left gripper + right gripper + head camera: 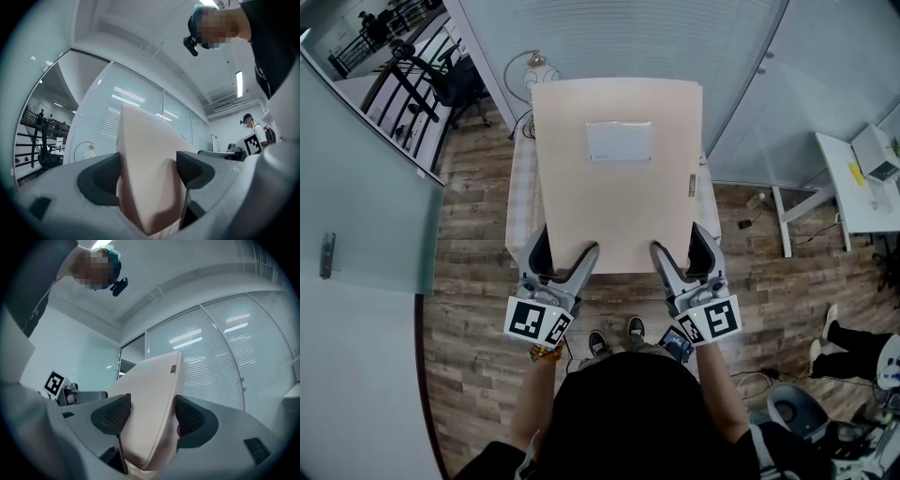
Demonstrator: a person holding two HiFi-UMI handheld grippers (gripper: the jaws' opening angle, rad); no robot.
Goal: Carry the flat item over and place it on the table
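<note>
Left gripper (563,255), right gripper (682,251) both clamp near edge of beige folder (619,202) above table (521,197). Risk: edge-only grip, far end droops, folder slips.

A glass wall (619,37) with closed white blinds is running across the far end of the room. A brown plank floor (469,309) is stretching out in front of it. Left of the glass wall, a frosted glass door (356,187) is standing, with a black chair (455,80) nearby. Right of it, a white desk (844,187) is standing. A strip light (239,83) is glowing on the white ceiling.
</note>
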